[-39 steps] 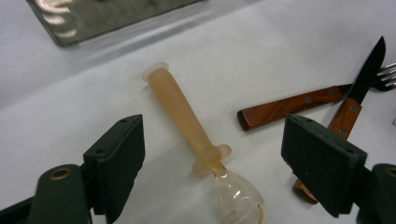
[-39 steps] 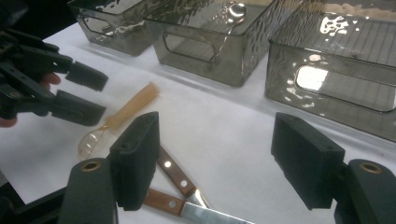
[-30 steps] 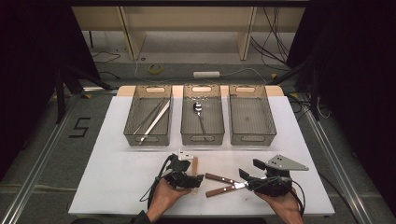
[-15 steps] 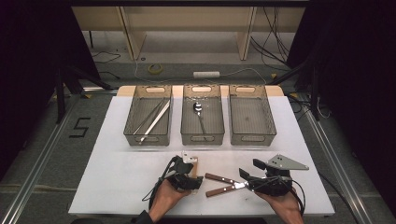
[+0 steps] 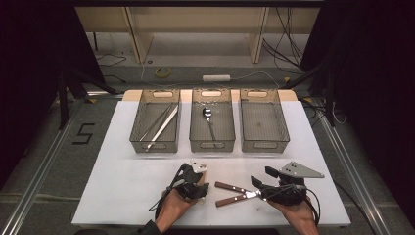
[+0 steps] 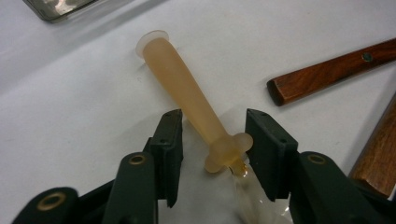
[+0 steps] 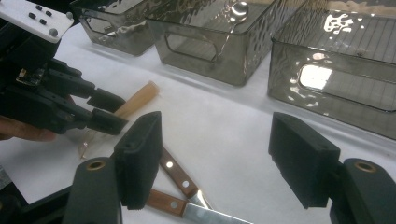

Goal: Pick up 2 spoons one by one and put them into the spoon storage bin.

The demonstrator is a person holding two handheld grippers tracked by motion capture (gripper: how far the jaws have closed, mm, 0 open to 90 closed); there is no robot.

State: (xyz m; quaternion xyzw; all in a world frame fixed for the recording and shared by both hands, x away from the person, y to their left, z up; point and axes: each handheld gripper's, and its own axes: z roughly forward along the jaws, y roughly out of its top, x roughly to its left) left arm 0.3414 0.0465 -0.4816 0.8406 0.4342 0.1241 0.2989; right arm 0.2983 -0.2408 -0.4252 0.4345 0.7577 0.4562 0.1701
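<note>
A small utensil with a tan, translucent plastic handle (image 6: 187, 95) lies flat on the white table (image 5: 122, 181), near two wooden-handled knives (image 5: 234, 193). It looks light, stiff and somewhat slick; its clear working end appears delicate, so the narrow handle neck seems the best place to grip. The left gripper (image 6: 212, 149) straddles that neck, its jaws just closing but not yet touching. The right gripper (image 7: 224, 158) stands spread wide above the knives.

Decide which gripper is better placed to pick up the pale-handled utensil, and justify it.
Left. The left gripper already straddles the pale handle, its jaws just closing, not yet pressing. The right gripper stands open above the wooden-handled knives.
</note>
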